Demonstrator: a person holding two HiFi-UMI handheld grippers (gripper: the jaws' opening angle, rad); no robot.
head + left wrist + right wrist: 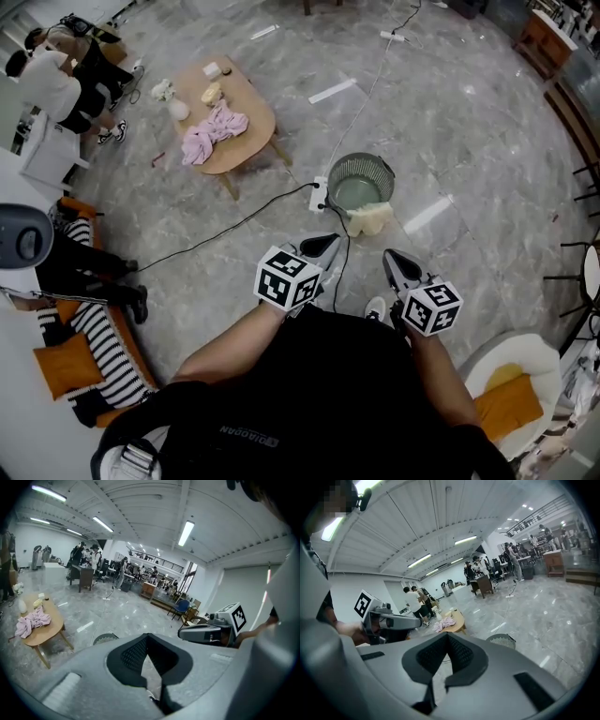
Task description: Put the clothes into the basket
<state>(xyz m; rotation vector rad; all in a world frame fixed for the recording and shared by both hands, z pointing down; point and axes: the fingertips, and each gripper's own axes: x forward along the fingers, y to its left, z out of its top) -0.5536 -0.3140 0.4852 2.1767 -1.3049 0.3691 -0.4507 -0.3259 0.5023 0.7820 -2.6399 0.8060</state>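
Pink crumpled cloth garment (214, 131) heaped mid-top on the oval light-wood low table (246, 141), reaching toward its near edge, well apart from the round grey wire basket (359, 157) on the grey marble floor (450, 112). Cream cloth (372, 219) slumped at the basket's near rim, seemingly half out; pale contents inside, kind unclear. Left gripper (328, 244) and right gripper (394, 258) both closed tight on nothing, short of the basket. Judged partly done: pink garment, perhaps the cream cloth, left to go in.
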